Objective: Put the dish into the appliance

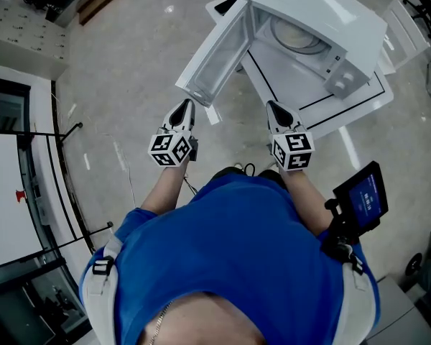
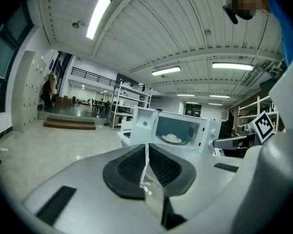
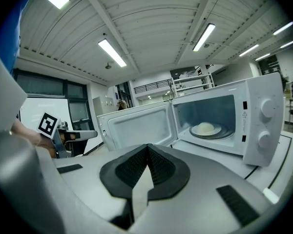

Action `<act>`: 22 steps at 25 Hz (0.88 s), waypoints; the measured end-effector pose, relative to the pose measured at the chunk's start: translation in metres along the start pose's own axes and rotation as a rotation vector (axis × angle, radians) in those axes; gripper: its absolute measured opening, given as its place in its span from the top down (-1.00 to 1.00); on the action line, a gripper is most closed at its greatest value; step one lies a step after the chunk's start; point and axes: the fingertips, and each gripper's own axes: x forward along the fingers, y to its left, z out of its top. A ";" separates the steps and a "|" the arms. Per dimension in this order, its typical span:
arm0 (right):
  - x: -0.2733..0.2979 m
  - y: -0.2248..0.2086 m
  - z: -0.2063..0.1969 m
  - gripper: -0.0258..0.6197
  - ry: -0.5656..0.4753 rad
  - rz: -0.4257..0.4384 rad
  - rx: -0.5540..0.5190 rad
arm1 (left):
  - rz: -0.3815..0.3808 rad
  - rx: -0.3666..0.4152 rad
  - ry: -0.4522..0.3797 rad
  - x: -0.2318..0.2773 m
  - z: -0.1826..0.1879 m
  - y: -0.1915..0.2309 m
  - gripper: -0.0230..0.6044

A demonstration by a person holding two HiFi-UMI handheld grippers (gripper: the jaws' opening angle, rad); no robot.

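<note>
Facing the open microwave (image 1: 323, 13), both grippers closed.
Head view: left gripper (image 1: 184, 105) and right gripper (image 1: 272, 106) touch nothing. Left gripper view: jaws together, empty. Right gripper view: jaws together; dish (image 3: 205, 128) inside microwave.

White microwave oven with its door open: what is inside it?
A pale round dish lies on the grey round turntable; the dish covers the turntable's middle.

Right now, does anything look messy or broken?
Nothing looks spilled or broken. The only unfinished-looking thing is the microwave: its door stands wide open, with the dish sitting level inside.
</note>
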 end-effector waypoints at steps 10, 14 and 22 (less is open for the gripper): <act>-0.003 0.041 -0.002 0.91 -0.003 -0.097 0.001 | -0.127 0.065 -0.007 -0.007 0.007 0.042 0.52; -0.007 0.026 -0.007 0.91 0.001 -0.138 0.017 | -0.192 0.071 -0.006 0.006 0.003 0.030 0.52; -0.020 -0.003 -0.024 0.91 -0.006 -0.225 0.064 | -0.370 0.174 0.032 0.029 -0.014 -0.030 0.53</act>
